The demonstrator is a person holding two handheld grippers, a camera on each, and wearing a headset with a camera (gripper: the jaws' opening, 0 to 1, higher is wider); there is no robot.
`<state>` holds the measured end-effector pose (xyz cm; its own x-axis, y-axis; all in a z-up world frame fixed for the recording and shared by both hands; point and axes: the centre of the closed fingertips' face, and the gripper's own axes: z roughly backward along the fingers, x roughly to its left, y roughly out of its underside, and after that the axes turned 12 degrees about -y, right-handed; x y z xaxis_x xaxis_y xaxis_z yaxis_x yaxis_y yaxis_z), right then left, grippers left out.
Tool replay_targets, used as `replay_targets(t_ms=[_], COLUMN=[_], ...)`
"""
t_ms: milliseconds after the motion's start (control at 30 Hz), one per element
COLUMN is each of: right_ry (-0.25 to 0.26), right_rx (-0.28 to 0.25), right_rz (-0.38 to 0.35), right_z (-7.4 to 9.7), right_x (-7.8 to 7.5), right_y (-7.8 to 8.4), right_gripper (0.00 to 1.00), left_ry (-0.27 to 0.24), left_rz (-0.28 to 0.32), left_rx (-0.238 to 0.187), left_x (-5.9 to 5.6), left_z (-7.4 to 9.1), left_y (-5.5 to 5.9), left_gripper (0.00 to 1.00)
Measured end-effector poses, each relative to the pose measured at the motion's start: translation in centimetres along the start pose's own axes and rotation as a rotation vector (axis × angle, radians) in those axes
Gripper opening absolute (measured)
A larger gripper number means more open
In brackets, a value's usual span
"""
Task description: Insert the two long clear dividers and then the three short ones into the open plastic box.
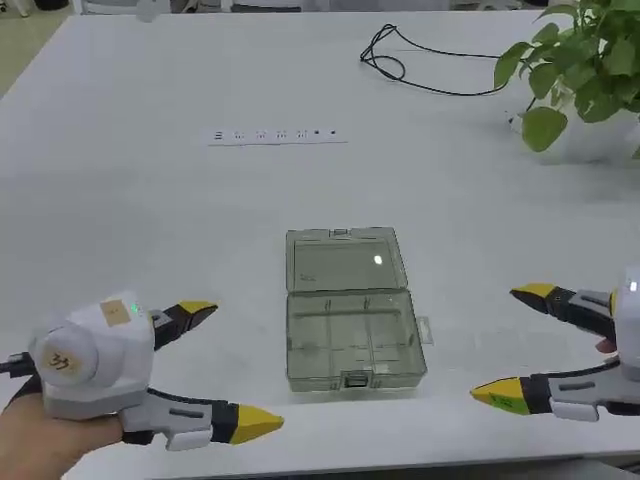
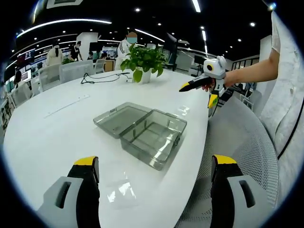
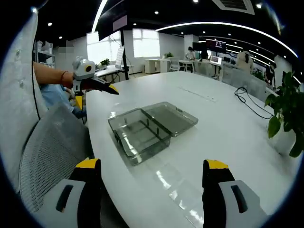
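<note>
The smoky clear plastic box point(image 1: 352, 340) sits open in the middle of the white table, its lid point(image 1: 345, 258) laid flat behind it. Faint straight lines cross the tray's inside; I cannot tell whether they are dividers or ribs. A small clear piece point(image 1: 424, 330) lies against the box's right side. My left gripper point(image 1: 235, 367) hovers open to the left of the box, with nothing between its jaws. To the right, my right gripper point(image 1: 510, 345) is also open and holds nothing. The box point(image 2: 149, 135) lies ahead of the left gripper point(image 2: 154, 160), and the box point(image 3: 142, 130) ahead of the right gripper point(image 3: 152, 164).
A white strip with markings point(image 1: 277, 135) lies behind the box. A black cable point(image 1: 400, 60) and a potted plant point(image 1: 585, 70) sit at the back right. The table's front edge runs just below both grippers. A mesh chair point(image 3: 52, 152) stands by that edge.
</note>
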<state>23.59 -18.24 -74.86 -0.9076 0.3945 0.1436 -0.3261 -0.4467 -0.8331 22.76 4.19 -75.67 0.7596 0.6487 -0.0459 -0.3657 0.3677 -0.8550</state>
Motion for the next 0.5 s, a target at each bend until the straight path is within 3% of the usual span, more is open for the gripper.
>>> replay_targets(t_ms=[500], right_ry=[0.000], right_rx=[0.004], right_rz=[0.006], right_z=[0.04], right_x=[0.01], right_y=[-0.04], right_gripper=[0.88], left_ry=[0.003], left_rz=[0.001], left_rx=[0.001], left_x=[-0.13], left_z=[-0.11], left_y=[0.00], left_gripper=[1.00])
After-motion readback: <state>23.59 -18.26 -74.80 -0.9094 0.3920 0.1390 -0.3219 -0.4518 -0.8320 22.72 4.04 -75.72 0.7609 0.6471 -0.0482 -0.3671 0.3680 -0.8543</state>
